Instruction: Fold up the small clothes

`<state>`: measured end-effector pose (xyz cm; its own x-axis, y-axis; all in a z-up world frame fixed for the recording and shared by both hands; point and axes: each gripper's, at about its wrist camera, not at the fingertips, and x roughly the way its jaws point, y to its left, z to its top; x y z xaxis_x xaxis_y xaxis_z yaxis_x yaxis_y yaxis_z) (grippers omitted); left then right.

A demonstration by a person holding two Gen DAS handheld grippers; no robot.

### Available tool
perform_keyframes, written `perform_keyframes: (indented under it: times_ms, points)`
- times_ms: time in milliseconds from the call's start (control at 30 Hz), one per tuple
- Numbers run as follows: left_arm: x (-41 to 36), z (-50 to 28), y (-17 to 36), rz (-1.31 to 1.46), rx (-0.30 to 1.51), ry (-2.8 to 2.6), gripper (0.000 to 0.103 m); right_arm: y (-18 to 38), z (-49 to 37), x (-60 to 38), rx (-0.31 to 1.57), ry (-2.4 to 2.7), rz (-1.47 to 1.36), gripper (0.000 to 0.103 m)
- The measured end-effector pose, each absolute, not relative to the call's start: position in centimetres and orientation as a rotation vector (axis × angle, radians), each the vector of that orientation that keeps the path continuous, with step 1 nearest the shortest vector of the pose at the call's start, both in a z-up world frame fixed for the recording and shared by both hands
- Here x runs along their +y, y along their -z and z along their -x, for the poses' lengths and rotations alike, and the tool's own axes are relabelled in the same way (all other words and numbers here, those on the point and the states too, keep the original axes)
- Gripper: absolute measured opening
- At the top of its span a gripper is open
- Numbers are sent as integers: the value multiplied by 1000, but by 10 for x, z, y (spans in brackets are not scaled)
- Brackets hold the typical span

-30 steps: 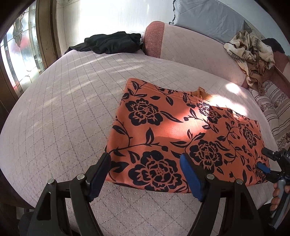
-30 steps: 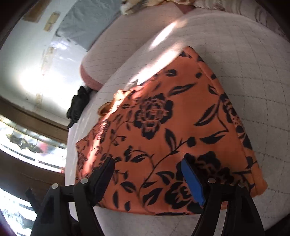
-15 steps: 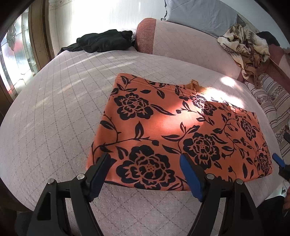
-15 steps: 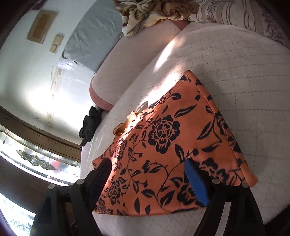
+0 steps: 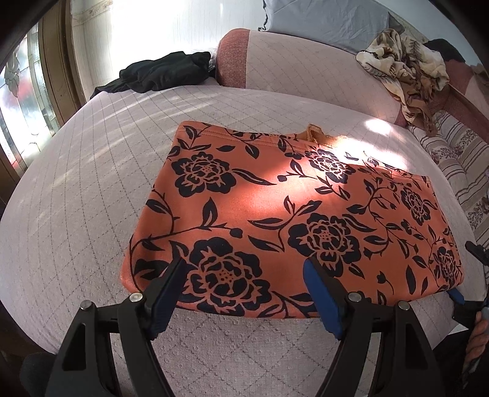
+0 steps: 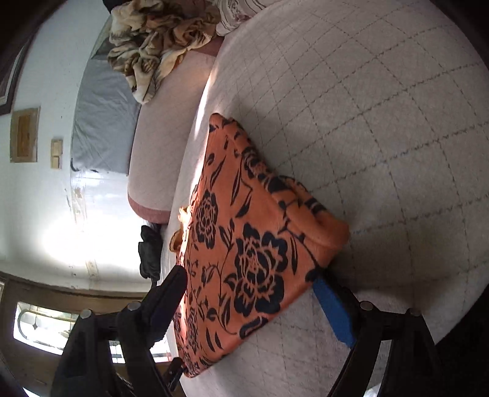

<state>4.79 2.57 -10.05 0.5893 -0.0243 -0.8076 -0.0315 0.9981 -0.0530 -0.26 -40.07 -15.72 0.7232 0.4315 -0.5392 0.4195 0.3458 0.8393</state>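
An orange garment with black flowers lies flat on the quilted pink bed. My left gripper hovers open over the garment's near edge, close to its left corner, with nothing pinched. My right gripper is rolled to one side and stands open at the garment's right corner. Its blue pad sits just beside the rolled corner edge and does not press on the garment. The right gripper and the hand holding it also show at the edge of the left wrist view.
A black heap of clothing lies at the bed's far left. A pink bolster and a grey pillow line the back. A crumpled beige cloth and striped bedding are at the right, and a window at the left.
The left gripper slid a little to the right along the near edge. The right gripper rolled strongly and came in low at the garment's right corner, its jaws a bit wider.
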Motion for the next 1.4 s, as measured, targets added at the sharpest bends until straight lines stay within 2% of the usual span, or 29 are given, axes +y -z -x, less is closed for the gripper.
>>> perform_keyframes:
  times_ms: [67, 100, 133, 167, 200, 300, 367, 433, 567, 733, 900, 1100, 1300, 1400]
  points:
    - [20, -50, 101, 38, 934, -2, 79, 157, -4, -403, 809, 0, -1246, 81]
    - [18, -52, 103, 29, 940, -2, 79, 157, -6, -404, 815, 10, -1231, 64]
    - [16, -54, 105, 24, 947, -3, 79, 159, -10, -405, 826, 13, -1223, 36]
    - [14, -56, 107, 19, 951, -2, 79, 164, -11, -406, 848, 10, -1225, 26]
    - [12, -57, 109, 14, 956, -2, 79, 168, -13, -407, 862, 10, -1229, 25]
    - [8, -60, 110, 2, 946, -2, 79, 156, -11, -404, 836, -2, -1185, 26]
    - [6, -62, 110, 5, 938, -1, 79, 147, -15, -399, 818, -36, -1151, 31]
    - [4, -65, 111, 13, 936, 2, 79, 151, -18, -397, 829, -30, -1140, 77]
    - [1, -68, 112, 8, 928, 0, 79, 151, -18, -394, 817, -39, -1126, 77]
    - [-4, -70, 111, 14, 899, 3, 79, 146, -19, -391, 820, -29, -1081, 62]
    - [-17, -80, 129, -37, 945, 2, 79, 150, -21, -395, 822, -12, -1096, 62]
    - [-26, -77, 109, -25, 868, 26, 79, 136, -22, -390, 808, -26, -1036, 63]
    - [-42, -94, 131, -91, 975, 5, 79, 145, -23, -389, 853, -3, -1035, 63]
    - [-41, -91, 121, -78, 944, 16, 79, 143, -24, -389, 849, -2, -1024, 63]
